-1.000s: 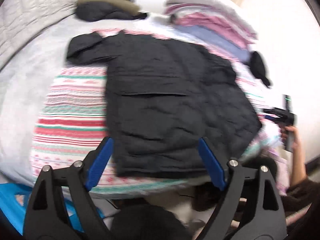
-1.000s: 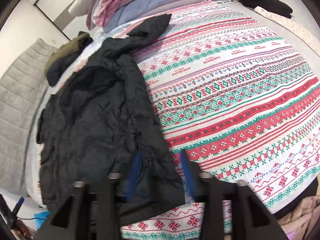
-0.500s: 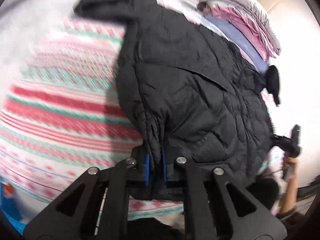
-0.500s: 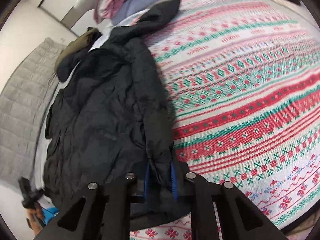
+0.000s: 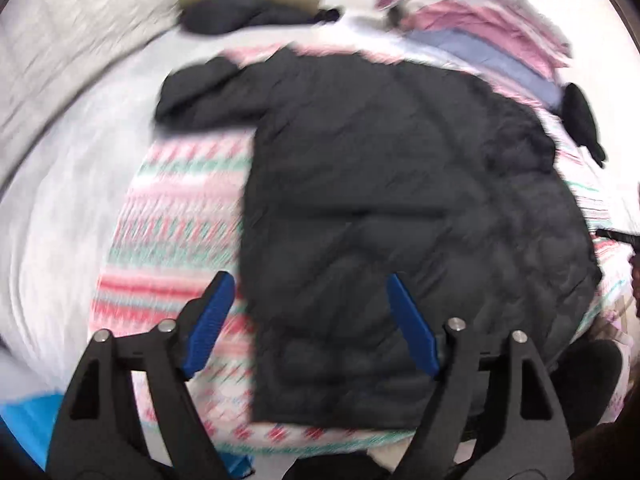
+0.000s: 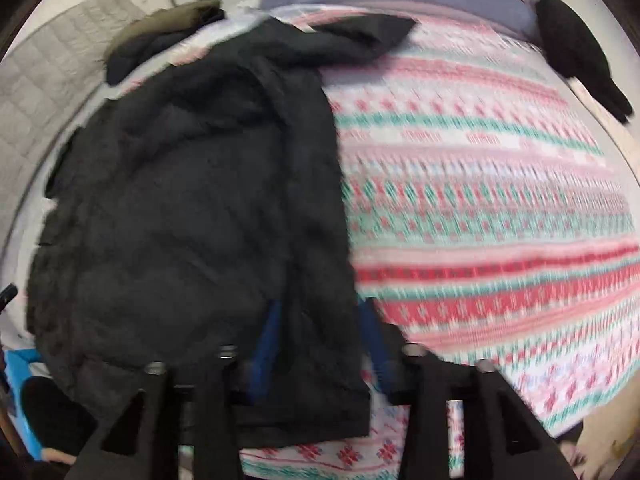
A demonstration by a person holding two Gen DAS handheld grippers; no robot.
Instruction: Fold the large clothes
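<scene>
Jacket (image 5: 400, 208), black and padded, lies spread on the bed over a patterned blanket (image 5: 176, 208), hem toward the near edge and one sleeve (image 5: 200, 88) stretched out sideways near the collar end. From the right wrist view the same jacket (image 6: 180, 220) covers the left part of the blanket (image 6: 480, 208), leaving the striped cloth bare to the right. Judged from the lie of the cloth, the garment is laid flat as a base for folding, and no fold is yet made in it.

A stack of folded bedding (image 5: 480, 28) sits at the far end of the bed, with a second dark coat (image 5: 256, 16) beside it; both are well apart from the work and appear to be set aside.

Left gripper (image 5: 308, 324) hangs above the hem, its jaws wide and opening, with nothing pressed between the blue pads (image 5: 208, 320); cloth shows beyond the gap only. Right gripper (image 6: 320, 344) stands over the near right corner of the hem, jaws opening at a middling width. Jacket edge lies between them, but blur prevents a firm reading of contact; the pads appear clear of the cloth.

Placement of both tools at the hem suggests positioning or straightening of the lower edge.
</scene>
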